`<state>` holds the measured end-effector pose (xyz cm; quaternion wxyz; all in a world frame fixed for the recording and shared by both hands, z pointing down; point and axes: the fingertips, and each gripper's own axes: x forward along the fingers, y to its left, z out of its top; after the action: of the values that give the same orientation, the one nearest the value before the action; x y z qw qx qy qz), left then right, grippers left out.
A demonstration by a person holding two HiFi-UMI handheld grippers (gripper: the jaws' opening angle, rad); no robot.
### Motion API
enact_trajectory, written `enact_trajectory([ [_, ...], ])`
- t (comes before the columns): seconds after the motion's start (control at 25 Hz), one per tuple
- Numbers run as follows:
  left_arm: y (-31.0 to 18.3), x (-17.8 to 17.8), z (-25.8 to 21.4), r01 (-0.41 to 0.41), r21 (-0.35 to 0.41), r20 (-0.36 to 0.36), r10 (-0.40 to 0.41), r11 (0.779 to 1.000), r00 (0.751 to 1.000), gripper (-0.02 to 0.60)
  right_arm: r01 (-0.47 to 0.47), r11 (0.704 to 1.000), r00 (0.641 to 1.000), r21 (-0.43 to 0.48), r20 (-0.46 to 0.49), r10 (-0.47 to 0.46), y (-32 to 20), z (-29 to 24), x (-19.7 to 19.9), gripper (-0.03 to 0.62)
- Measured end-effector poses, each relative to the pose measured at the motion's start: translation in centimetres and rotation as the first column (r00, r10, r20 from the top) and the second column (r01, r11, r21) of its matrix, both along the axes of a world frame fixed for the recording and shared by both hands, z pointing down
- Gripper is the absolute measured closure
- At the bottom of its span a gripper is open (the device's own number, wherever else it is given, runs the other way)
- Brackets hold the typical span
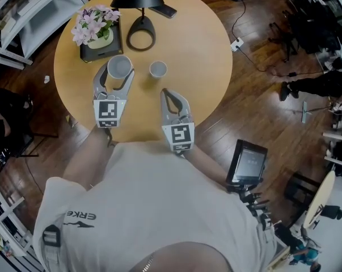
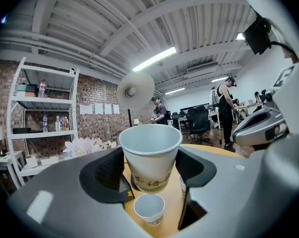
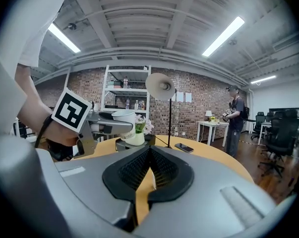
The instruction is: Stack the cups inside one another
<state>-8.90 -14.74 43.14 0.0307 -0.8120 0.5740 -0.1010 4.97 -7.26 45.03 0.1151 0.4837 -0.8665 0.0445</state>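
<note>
A white paper cup (image 1: 119,66) (image 2: 150,155) hangs upright above the round wooden table (image 1: 199,55), with my left gripper (image 1: 117,78) (image 2: 150,175) shut on its sides. Directly under it, in the left gripper view, a smaller white cup (image 2: 149,208) stands on the table. Another white cup (image 1: 157,68) (image 2: 182,185) stands to the right, half hidden behind the jaw in the left gripper view. My right gripper (image 1: 167,93) (image 3: 149,155) hovers nearer the front edge, shut with nothing between its pads. In the right gripper view the left gripper and its cup (image 3: 122,117) show at left.
At the table's far side stand a black lamp (image 1: 138,4), a pot of pink flowers (image 1: 96,26) on a black box, and a phone (image 1: 163,11). A screen on a stand (image 1: 248,162) is on the floor at right. People stand in the background.
</note>
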Motion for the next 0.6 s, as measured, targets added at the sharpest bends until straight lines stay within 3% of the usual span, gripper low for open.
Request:
enact_trajectory([
  [0.6,-2.5,-0.6,6.8,-0.013,-0.132,-0.002,0.013,0.991,1.000,0.255,-0.015,0.997,0.999,-0.077,-0.051,0.011,-1.9,2.4,-0.3,0.580],
])
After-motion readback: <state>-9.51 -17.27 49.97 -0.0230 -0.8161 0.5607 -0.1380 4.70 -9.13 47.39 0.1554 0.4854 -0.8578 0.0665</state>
